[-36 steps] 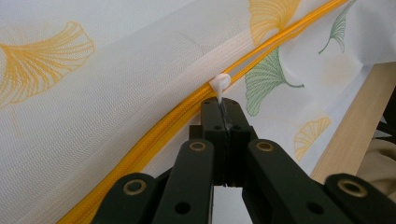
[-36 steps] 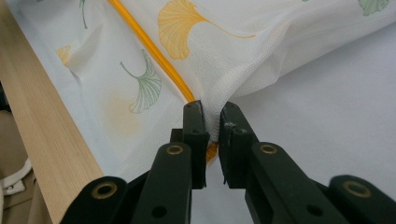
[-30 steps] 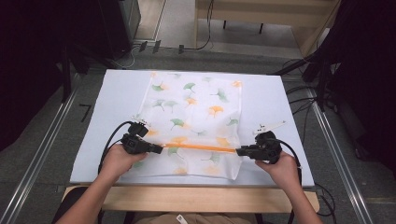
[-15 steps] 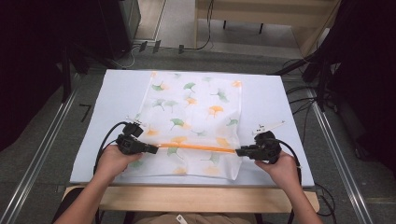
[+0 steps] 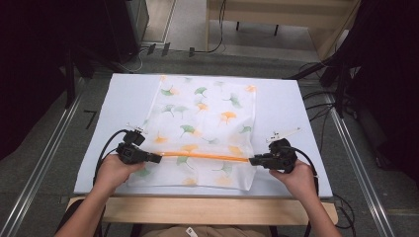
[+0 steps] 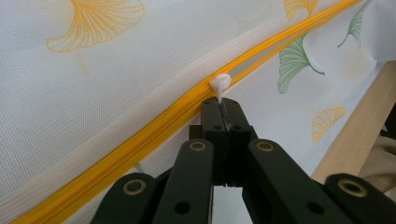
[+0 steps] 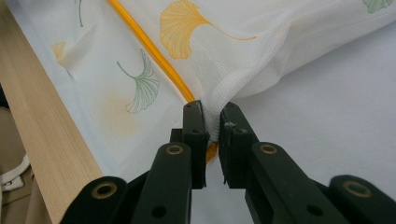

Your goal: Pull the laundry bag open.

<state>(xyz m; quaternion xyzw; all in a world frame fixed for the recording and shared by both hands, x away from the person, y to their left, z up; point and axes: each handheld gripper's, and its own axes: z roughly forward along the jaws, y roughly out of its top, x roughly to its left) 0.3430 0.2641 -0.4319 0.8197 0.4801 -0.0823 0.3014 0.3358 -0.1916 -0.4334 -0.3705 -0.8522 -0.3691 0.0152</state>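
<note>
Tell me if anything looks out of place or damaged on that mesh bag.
Nothing stands out. The mesh bag lies flat on the table, zipper straight and undamaged. The left gripper is shut on the white zipper pull; the right gripper pinches the bag's edge at the zipper's other end.

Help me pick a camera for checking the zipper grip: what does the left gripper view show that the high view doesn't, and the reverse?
The left gripper view alone shows the detail: the left claw shut on the white zipper pull, with the zipper teeth and mesh weave visible.

The high view alone shows the layout: the whole mesh bag lying on the white table, the right claw pinching the bag's edge at the zipper's far end, and both hands.

Both show the orange zipper, the ginkgo-leaf print and the table's wooden front edge.
</note>
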